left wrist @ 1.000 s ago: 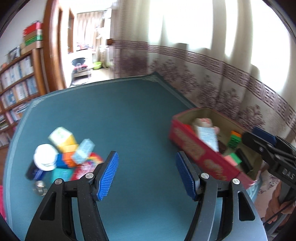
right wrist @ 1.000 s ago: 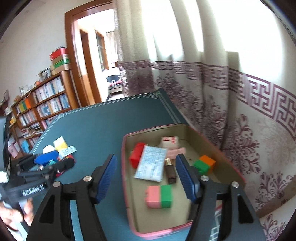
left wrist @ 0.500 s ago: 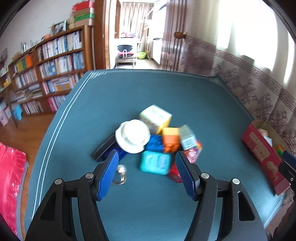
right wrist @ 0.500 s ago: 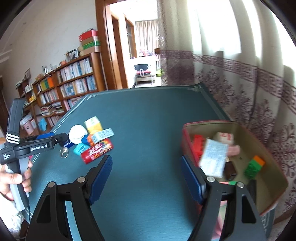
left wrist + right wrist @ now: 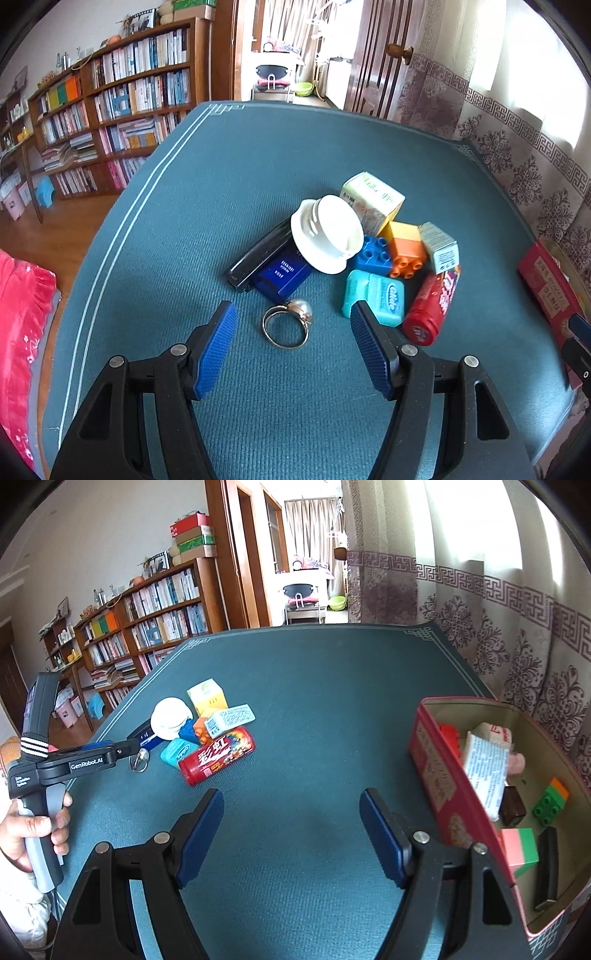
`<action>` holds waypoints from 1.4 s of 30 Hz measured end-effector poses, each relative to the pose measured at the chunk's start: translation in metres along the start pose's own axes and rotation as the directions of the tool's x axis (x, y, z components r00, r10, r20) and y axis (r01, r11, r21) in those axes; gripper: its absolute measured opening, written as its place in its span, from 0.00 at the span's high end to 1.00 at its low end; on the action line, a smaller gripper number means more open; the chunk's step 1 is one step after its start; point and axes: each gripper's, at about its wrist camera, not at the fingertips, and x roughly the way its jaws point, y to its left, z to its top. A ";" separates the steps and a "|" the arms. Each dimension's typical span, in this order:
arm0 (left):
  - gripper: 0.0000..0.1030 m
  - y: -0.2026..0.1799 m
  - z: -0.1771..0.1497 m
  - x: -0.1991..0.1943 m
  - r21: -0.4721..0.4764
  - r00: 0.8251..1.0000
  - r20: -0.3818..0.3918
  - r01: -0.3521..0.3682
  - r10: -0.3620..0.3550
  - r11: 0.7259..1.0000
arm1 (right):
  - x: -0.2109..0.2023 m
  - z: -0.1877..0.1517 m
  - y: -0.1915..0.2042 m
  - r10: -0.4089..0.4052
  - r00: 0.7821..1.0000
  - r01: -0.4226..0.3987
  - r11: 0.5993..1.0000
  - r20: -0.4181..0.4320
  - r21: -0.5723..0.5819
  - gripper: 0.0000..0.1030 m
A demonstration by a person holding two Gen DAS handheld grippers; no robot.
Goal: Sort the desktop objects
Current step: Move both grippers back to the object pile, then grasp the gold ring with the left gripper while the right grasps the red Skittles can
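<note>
Now left tool (image 5: 291, 345) open, swung from box (image 5: 443, 805) to straddle ring (image 5: 286, 325) | right tool (image 5: 291, 834) open, empty | bare counter (image 5: 314, 686) between pile and box.

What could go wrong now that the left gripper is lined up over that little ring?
Three risks stand out. The ring lies flat on the mat, so the open left gripper may slide over it. The teal floss box touches the outer side of one finger and could get shoved. The white lid rests tilted on the pile and might slip off if bumped.
</note>
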 end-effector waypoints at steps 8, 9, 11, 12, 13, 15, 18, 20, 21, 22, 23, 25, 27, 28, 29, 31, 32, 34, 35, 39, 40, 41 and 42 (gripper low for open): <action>0.34 0.003 0.001 0.018 -0.021 0.999 -0.043 0.008 -0.009 1.000 | 0.010 -0.002 0.011 0.010 1.000 -0.011 1.000 -0.028 -0.024 0.23; 0.34 0.003 0.002 0.020 -0.022 0.999 -0.047 0.009 -0.010 1.000 | 0.012 -0.002 0.012 0.010 0.999 -0.011 1.000 -0.032 -0.029 0.23; 0.34 0.003 0.002 0.023 -0.022 0.999 -0.051 0.008 -0.009 1.000 | 0.014 -0.002 0.015 0.011 0.999 -0.012 0.999 -0.038 -0.034 0.23; 0.34 0.003 0.002 0.024 -0.022 0.998 -0.055 0.008 -0.010 1.000 | 0.016 -0.001 0.016 0.012 0.999 -0.014 0.999 -0.041 -0.038 0.23; 0.34 0.002 0.003 0.025 -0.020 0.998 -0.059 0.012 -0.013 1.000 | 0.017 -0.001 0.017 0.014 0.999 -0.016 0.999 -0.043 -0.040 0.23; 0.34 0.002 0.003 0.028 -0.019 0.998 -0.068 0.016 -0.017 1.000 | 0.019 0.001 0.019 0.020 0.999 -0.023 0.999 -0.049 -0.043 0.23; 0.34 0.002 0.002 0.032 -0.027 0.996 -0.082 0.022 -0.025 0.999 | 0.023 0.004 0.025 0.026 0.998 -0.029 0.998 -0.057 -0.052 0.23; 0.34 0.005 0.001 0.034 -0.043 0.996 -0.087 0.031 -0.034 0.999 | 0.025 0.007 0.028 0.031 0.998 -0.034 0.998 -0.062 -0.058 0.23; 0.34 0.005 0.000 0.034 -0.048 0.996 -0.083 0.033 -0.037 0.998 | 0.027 0.008 0.030 0.035 0.997 -0.039 0.997 -0.064 -0.060 0.23; 0.34 0.005 0.000 0.034 -0.049 0.996 -0.081 0.034 -0.038 0.998 | 0.028 0.009 0.031 0.040 0.997 -0.044 0.997 -0.068 -0.059 0.23; 0.34 0.004 0.000 0.034 -0.049 0.996 -0.079 0.034 -0.038 0.998 | 0.030 0.010 0.031 0.046 0.996 -0.050 0.997 -0.073 -0.056 0.23; 0.40 0.005 -0.001 0.033 -0.050 0.997 -0.074 0.032 -0.036 0.998 | 0.033 0.012 0.032 0.055 0.995 -0.059 0.997 -0.081 -0.051 0.23; 0.54 0.006 -0.002 0.032 -0.055 0.996 -0.072 0.043 -0.047 0.998 | 0.035 0.013 0.033 0.058 0.995 -0.062 0.997 -0.086 -0.050 0.23; 0.56 0.008 -0.003 0.031 -0.061 0.996 -0.069 0.043 -0.047 0.997 | 0.037 0.014 0.033 0.057 0.994 -0.061 0.997 -0.088 -0.052 0.23; 0.59 0.009 -0.004 0.030 -0.065 0.996 -0.069 0.046 -0.051 0.997 | 0.037 0.014 0.034 0.056 0.994 -0.061 0.997 -0.090 -0.055 0.23; 0.63 0.012 -0.005 0.028 -0.073 0.996 -0.069 0.058 -0.063 0.996 | 0.041 0.014 0.035 0.055 0.994 -0.061 0.996 -0.098 -0.060 0.23; 0.63 0.012 -0.005 0.028 -0.074 0.995 -0.071 0.063 -0.068 0.995 | 0.042 0.014 0.035 0.056 0.993 -0.062 0.996 -0.102 -0.061 0.23; 0.63 0.013 -0.006 0.025 -0.070 0.994 -0.073 0.071 -0.076 0.995 | 0.048 0.015 0.036 0.055 0.992 -0.062 0.996 -0.114 -0.064 0.23; 0.63 0.014 -0.007 0.024 -0.067 0.994 -0.073 0.074 -0.079 0.995 | 0.051 0.015 0.038 0.055 0.991 -0.064 0.996 -0.122 -0.068 0.23; 0.63 0.014 -0.009 0.019 -0.055 0.993 -0.072 0.085 -0.089 0.995 | 0.064 0.018 0.045 0.052 0.988 -0.067 0.993 -0.149 -0.098 0.21; 0.63 0.015 -0.009 0.017 -0.053 0.993 -0.070 0.087 -0.091 0.995 | 0.068 0.019 0.048 0.050 0.987 -0.068 0.992 -0.155 -0.109 0.21; 0.63 0.014 -0.010 0.016 -0.050 0.994 -0.066 0.089 -0.092 0.995 | 0.071 0.020 0.049 0.050 0.986 -0.069 0.991 -0.158 -0.116 0.21; 0.63 0.014 -0.009 0.016 -0.048 0.994 -0.064 0.090 -0.093 0.995 | 0.074 0.021 0.052 0.050 0.985 -0.071 0.990 -0.163 -0.125 0.21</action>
